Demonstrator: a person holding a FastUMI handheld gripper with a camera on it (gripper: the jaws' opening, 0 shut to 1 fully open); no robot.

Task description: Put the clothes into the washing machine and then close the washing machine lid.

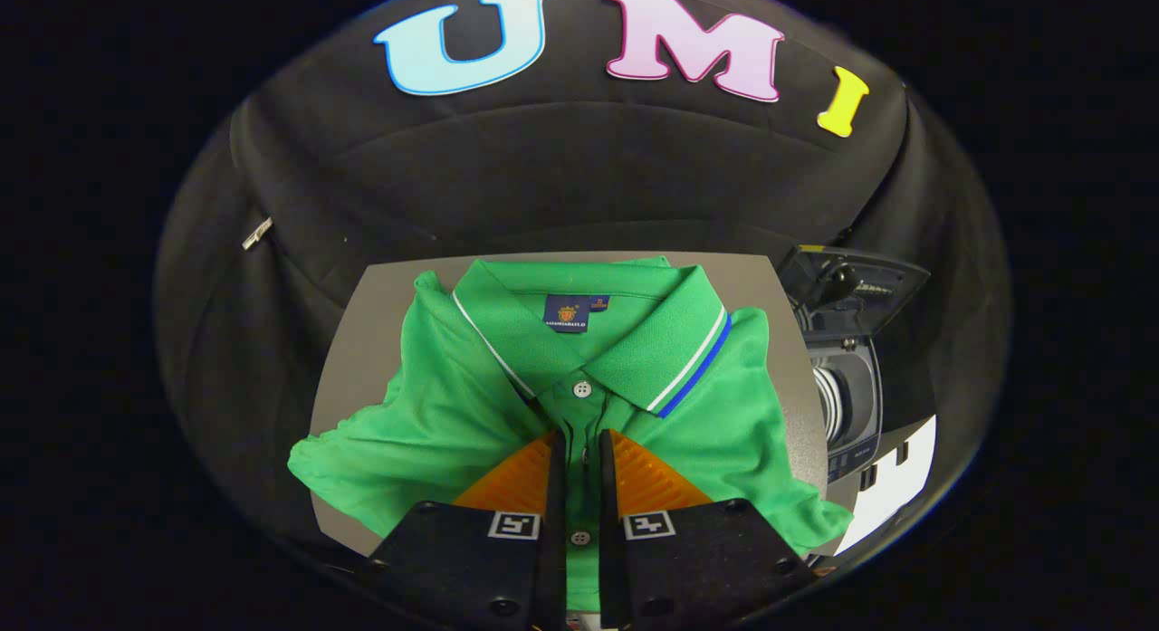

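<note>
A green polo shirt lies spread on a grey table, collar away from the camera and front facing up. The collar has a white and blue stripe along its edge, and a dark label sits inside the neck. One white button shows just below the collar, and a second one lies lower on the placket.

The gripper is low over the shirt's chest. Its two fingers stand almost together, with only a narrow gap between them, and the placket's fabric runs up through that gap. They appear clenched on the shirt, pinching the cloth at the placket.

To the right of the table, beyond the shirt's sleeve, stands the washer. Its lid is raised and the drum opening shows beneath it. The washer is well apart from the fingers.
</note>
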